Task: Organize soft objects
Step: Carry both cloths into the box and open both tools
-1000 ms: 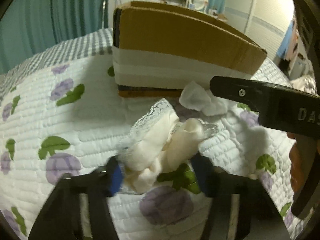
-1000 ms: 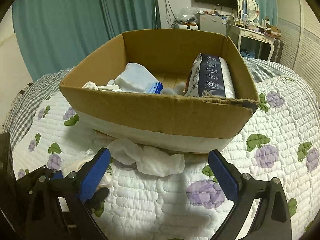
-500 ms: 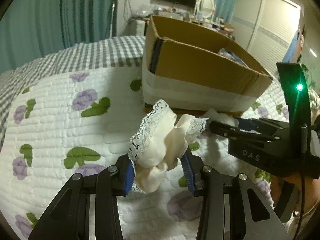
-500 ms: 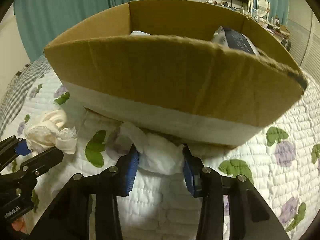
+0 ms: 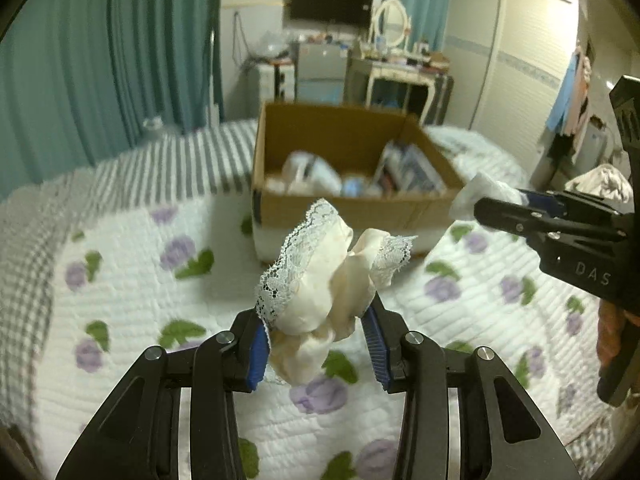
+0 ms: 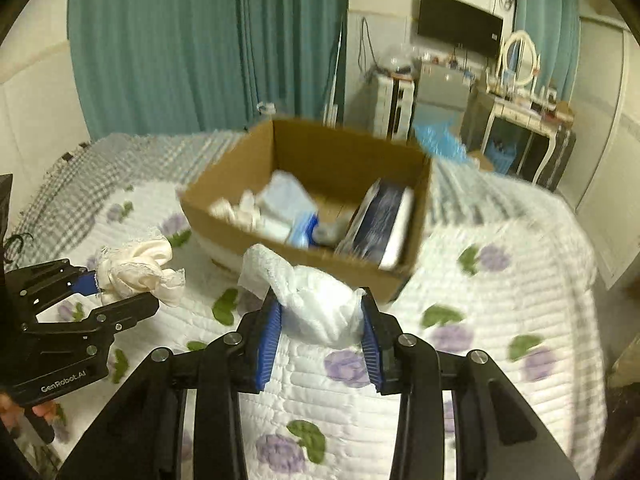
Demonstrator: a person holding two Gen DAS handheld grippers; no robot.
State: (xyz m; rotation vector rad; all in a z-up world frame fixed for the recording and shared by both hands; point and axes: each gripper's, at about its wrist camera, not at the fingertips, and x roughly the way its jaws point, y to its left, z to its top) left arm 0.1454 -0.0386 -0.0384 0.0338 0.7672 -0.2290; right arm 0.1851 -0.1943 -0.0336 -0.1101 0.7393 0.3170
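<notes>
Gripping lace cloth (image 5: 320,280), white cloth (image 6: 320,304), raised

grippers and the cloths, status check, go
Left gripper shut on lace cloth. Right gripper shut on white cloth, fingers just closed. Box ahead, path clear.

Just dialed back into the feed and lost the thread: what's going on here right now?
A person is tidying soft things off a floral quilted bedspread with two handheld grippers. The left gripper is shut on a cream lace-trimmed cloth. The right gripper, whose jaws have just been closing, is clamped on a crumpled white cloth. Both bundles are held up off the bed, short of the open brown cardboard box, which already holds packets.
</notes>
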